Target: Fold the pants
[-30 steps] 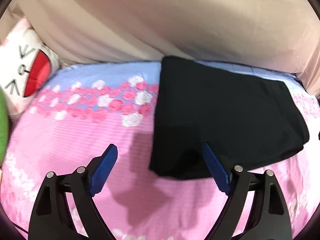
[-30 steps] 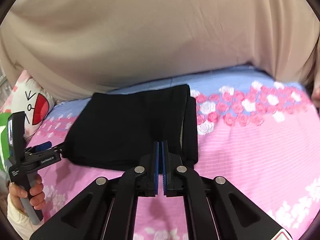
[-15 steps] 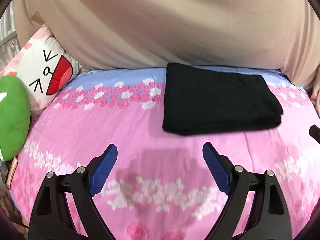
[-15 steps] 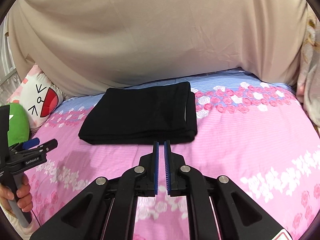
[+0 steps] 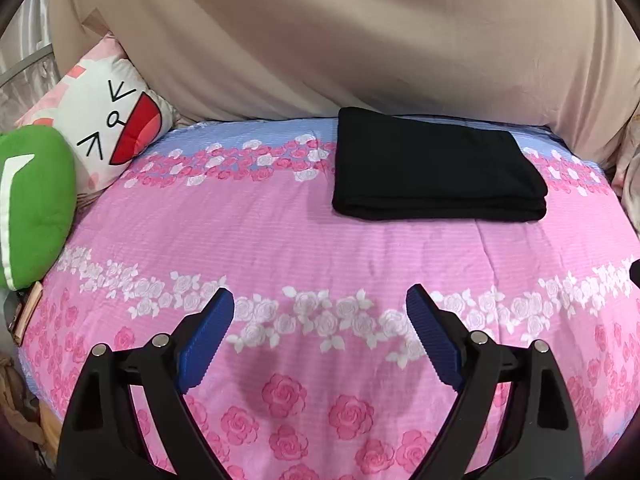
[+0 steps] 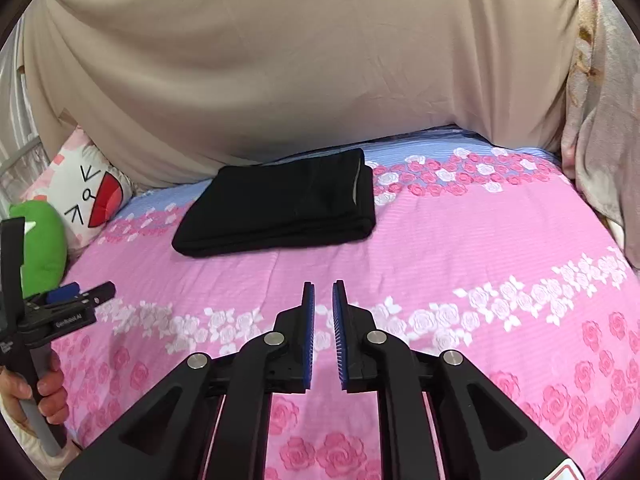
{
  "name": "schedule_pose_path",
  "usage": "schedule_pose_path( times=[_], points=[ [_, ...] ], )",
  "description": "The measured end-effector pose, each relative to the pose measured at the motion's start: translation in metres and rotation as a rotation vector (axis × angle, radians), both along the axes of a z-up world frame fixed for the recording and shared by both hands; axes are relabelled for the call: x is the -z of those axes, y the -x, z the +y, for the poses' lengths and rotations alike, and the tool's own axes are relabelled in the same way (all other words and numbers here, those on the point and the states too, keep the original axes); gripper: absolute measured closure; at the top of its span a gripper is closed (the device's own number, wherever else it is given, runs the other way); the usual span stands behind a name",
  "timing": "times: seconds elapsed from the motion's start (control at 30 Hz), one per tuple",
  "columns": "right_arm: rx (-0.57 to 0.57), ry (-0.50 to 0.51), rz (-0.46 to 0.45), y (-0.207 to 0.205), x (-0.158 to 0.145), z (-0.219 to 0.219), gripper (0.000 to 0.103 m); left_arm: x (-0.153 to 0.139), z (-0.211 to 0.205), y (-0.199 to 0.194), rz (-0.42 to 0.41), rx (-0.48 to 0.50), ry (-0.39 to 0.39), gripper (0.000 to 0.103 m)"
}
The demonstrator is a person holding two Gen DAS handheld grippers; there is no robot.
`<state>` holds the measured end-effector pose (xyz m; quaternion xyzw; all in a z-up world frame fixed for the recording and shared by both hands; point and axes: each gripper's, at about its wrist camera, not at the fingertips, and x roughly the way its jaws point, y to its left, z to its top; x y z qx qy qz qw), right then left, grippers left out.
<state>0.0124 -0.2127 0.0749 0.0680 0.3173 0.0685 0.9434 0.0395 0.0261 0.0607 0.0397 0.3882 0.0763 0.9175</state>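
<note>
The pants (image 5: 436, 168) lie folded square, upper centre, folding seemingly finished. The left gripper (image 5: 320, 312) gapes empty; the right gripper (image 6: 322, 304), empty, is opening. Next: nothing but tidying.

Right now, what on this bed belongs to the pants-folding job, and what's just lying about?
Part of the job:
- folded black pants, lying near the far edge of the bed
- left gripper, jaws wide, nothing between them
- right gripper, jaws opening, nothing between them

Just lying about:
- cartoon-face pillow
- green plush cushion
- floral bedsheet
- beige drape
</note>
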Motion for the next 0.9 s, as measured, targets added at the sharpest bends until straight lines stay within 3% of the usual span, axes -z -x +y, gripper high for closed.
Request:
schedule_pose_path(
  times=[0.3,0.43,0.9],
  points=[
    [0.008,0.002,0.032,0.012,0.014,0.003,0.092,-0.005,-0.002,0.017,-0.035,-0.012,0.004,0.017],
    [-0.005,0.005,0.038,0.014,0.017,0.01,0.092,-0.007,-0.012,0.026,-0.057,-0.003,-0.029,0.017],
    [-0.033,-0.002,0.053,0.019,0.023,0.024,0.092,0.002,-0.021,0.03,-0.015,0.014,-0.02,0.014]
  ],
)
